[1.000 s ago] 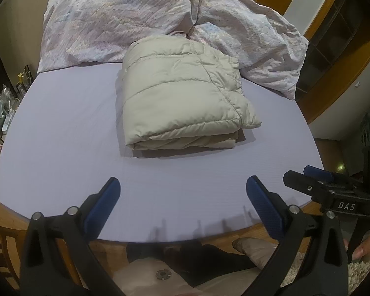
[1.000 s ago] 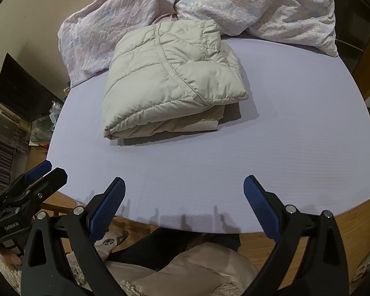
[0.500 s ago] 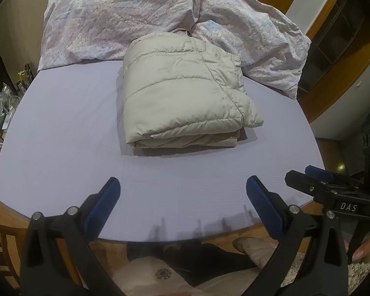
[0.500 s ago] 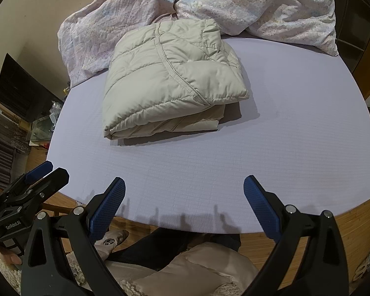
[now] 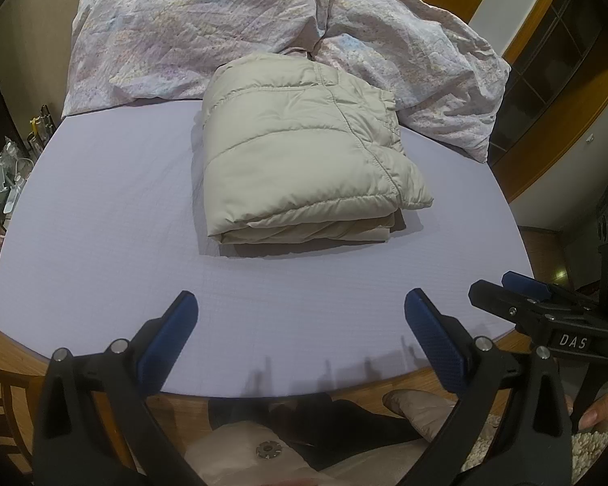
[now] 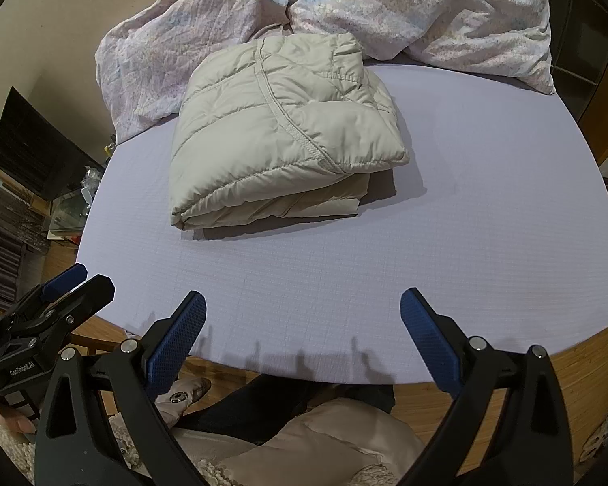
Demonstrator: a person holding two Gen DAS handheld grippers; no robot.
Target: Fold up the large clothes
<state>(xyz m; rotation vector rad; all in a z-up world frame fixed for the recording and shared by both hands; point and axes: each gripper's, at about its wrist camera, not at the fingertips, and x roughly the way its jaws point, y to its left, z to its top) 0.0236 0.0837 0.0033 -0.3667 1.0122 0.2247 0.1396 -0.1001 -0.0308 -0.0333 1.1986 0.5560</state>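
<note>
Lying folded into a compact, layered bundle toward the far middle of the bed (image 5: 101,210), touching the rumpled duvet (image 5: 190,16) behind, jacket (image 5: 304,150) apparently done and being left alone. Hovering back at the near edge, well apart from the jacket, left gripper (image 5: 300,320) and right gripper (image 6: 304,320) both gaping wide and holding nothing, probably keeping clear so as not to disturb the folds.
</note>
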